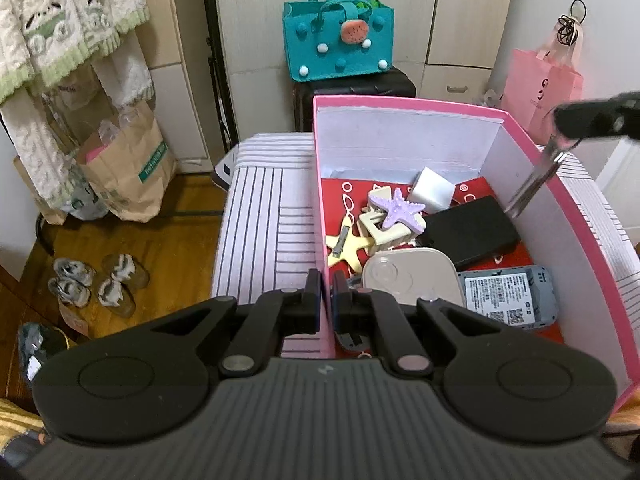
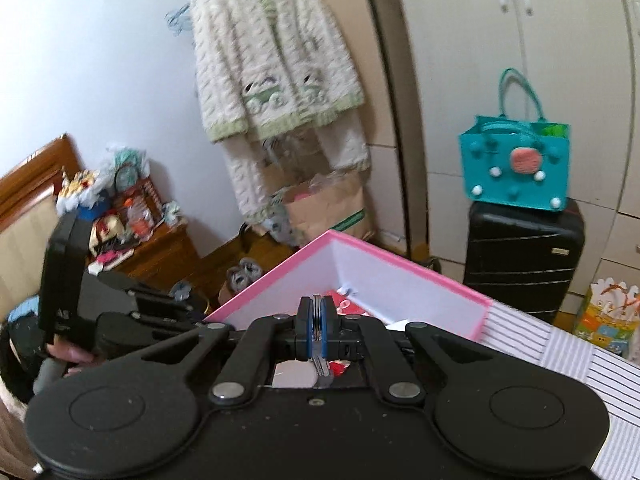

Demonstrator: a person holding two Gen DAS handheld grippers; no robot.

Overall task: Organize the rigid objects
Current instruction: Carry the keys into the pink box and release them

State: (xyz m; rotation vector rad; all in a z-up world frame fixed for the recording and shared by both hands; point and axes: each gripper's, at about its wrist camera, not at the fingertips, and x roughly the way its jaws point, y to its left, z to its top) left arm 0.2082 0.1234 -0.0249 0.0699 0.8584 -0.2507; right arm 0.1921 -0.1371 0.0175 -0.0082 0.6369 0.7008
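My left gripper (image 1: 327, 292) is shut on the left wall of the pink box (image 1: 400, 101), one finger inside and one outside. In the box lie a purple starfish clip (image 1: 396, 210), a yellow star clip (image 1: 346, 248), a cream square clip (image 1: 380, 230), a white block (image 1: 434, 190), a black case (image 1: 470, 230), a beige rounded case (image 1: 412, 276) and a grey labelled device (image 1: 506, 296). My right gripper (image 1: 559, 122) hangs over the box's right wall, shut on a bunch of silver keys (image 1: 532, 182). In the right wrist view the keys (image 2: 317, 318) sit clamped between the blue pads (image 2: 326, 322).
The box (image 2: 360, 250) rests on a striped bed cover (image 1: 260, 216). Behind it a teal felt bag (image 1: 338, 46) stands on a black suitcase (image 2: 524, 256). A pink paper bag (image 1: 540, 88) hangs at the right. Paper bags (image 1: 132, 176) and slippers (image 1: 96, 284) are on the wooden floor at the left.
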